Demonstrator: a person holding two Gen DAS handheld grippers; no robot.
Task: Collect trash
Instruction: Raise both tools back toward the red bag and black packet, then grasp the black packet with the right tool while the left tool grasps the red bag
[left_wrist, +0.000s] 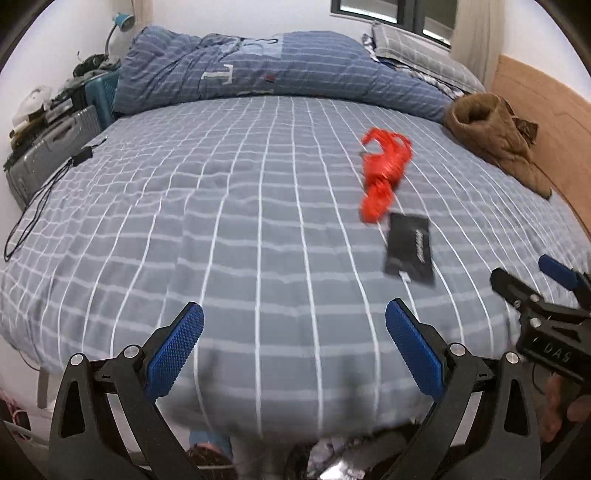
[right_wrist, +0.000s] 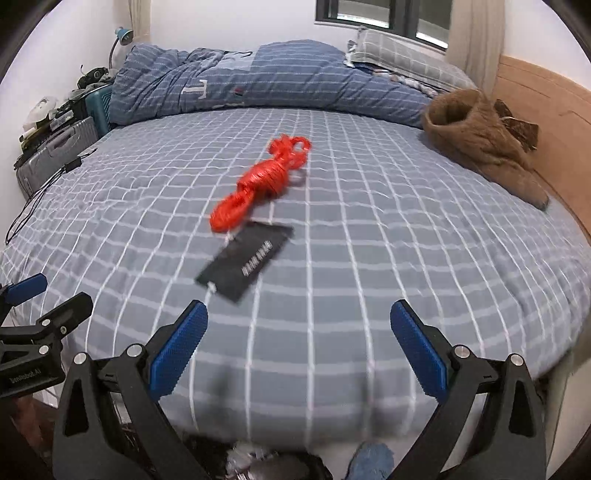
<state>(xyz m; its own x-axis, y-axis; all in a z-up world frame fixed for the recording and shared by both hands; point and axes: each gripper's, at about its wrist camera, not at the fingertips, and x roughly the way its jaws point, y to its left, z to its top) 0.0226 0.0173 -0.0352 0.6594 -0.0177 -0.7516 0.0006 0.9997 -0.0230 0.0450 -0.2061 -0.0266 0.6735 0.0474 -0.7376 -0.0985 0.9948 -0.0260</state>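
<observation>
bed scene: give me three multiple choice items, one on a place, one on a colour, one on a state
1. Where does the black card lie?
A. on the brown garment
B. on the bed, by the rope bundle's near end
C. on the pillow

2. What colour is the rope bundle?
A. red-orange
B. green
C. white

3. How stand the jaws of the right hand-held gripper?
A. shut on the card
B. shut on nothing
C. open, with nothing between them

Key: 1 B, the card rests on the checked bed beside the rope; 2 A, both views show red-orange; 3 C, its blue pads stand wide apart over bare sheet.
</observation>
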